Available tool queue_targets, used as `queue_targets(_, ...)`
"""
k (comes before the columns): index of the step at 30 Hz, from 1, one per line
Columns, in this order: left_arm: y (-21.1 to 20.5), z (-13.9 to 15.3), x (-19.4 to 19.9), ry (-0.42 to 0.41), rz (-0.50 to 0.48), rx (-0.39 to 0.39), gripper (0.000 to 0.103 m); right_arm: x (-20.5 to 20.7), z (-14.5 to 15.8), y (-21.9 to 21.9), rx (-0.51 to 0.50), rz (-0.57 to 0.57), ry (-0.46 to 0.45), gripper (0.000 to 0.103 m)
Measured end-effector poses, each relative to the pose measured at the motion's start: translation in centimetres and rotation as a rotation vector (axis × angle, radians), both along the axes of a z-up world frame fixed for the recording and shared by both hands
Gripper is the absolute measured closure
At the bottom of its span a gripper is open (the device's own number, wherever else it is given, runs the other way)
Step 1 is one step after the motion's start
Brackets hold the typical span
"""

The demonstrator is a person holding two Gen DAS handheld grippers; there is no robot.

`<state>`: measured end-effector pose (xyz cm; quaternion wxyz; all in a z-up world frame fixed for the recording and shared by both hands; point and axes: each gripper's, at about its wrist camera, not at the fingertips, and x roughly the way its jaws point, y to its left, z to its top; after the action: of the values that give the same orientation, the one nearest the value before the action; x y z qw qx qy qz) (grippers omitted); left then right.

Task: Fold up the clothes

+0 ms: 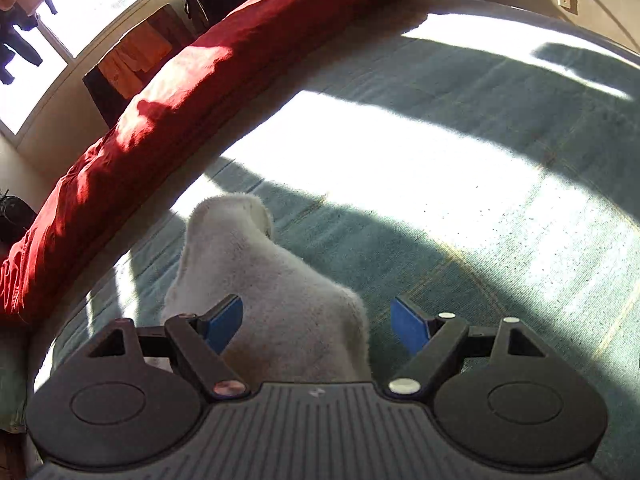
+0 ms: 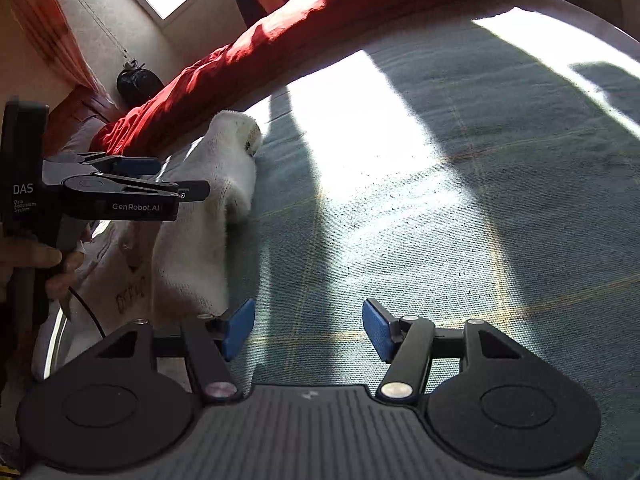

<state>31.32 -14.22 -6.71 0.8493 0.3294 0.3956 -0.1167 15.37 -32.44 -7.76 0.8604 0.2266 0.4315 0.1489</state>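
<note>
Left wrist view: the left tongs (image 1: pixel 316 326) point forward and downward over a bed (image 1: pixel 460 240) with a teal cover, partly in hard sunlight. The blue pads (image 1: pixel 224 322) stand wide apart; a white fleecy garment (image 1: pixel 256 280) lies under and between them, but neither pad presses on it, so the tongs are open and hold nothing. The garment is a long heap running from below the tongs away toward the upper left, and its far end is rounded and folded over. A red blanket (image 1: pixel 168 120) lies bunched along the bed's far left edge, and beyond it is a bright window (image 1: pixel 60 28) with dark clothes hanging. Right wrist view: the right tongs (image 2: pixel 308 330) also tilt down at the bed (image 2: pixel 440 220), over bare teal cover. Their pads (image 2: pixel 240 328) are apart with nothing between them: open and empty. The garment (image 2: pixel 208 200) lies to their left, near the bed's left edge just beside the red blanket (image 2: pixel 260 52), with its long axis running from near the tongs up toward the blanket. The left tongs (image 2: pixel 172 184) are seen side-on above the garment's middle, and a person's hand (image 2: pixel 44 268) grips the handle at the left edge. Whether they touch the cloth cannot be told from here.
</note>
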Motion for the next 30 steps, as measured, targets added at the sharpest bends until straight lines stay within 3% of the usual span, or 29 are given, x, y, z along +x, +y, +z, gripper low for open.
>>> queue_targets(5,-2.4,-4.6,-1.4,-0.118,-0.115,0.321,0.021,0.1,-1.6,-1.4,0.053,-0.021,0.016,0.038)
queue_targets(7,-2.5,-5.9,-1.5,-0.135,-0.144,0.414,0.021,0.4,-2.3,-1.6,0.063,-0.022,0.023,0.038)
queue_targets(9,-2.5,-6.8,-1.3,-0.174,-0.15,0.492,0.019,0.5,-2.6,-1.7,0.074,-0.022,0.026,0.038)
queue_targets(15,-4.0,-9.4,1.1,-0.188,-0.172,0.635,0.019,0.7,-3.2,-1.7,0.098,-0.023,0.029,0.038)
queue_targets(18,-4.3,-9.4,2.2,-0.182,-0.159,0.63,0.023,0.6,-3.2,-1.6,0.101,-0.022,0.031,0.038)
queue_targets(19,-4.2,-9.1,2.5,-0.171,-0.151,0.608,0.033,0.5,-3.1,-1.6,0.099,-0.023,0.031,0.038)
queue_targets(22,-3.0,-7.3,1.8,-0.184,-0.121,0.542,0.049,0.4,-2.9,-1.6,0.096,-0.023,0.026,0.038)
queue_targets(25,-0.9,-4.1,0.9,-0.221,-0.047,0.445,0.058,0.4,-2.7,-1.4,0.092,-0.025,0.022,0.038)
queue_targets(30,4.7,0.8,-0.1,-0.3,0.124,0.336,0.059,0.6,-2.0,-0.2,0.078,-0.004,0.014,0.038)
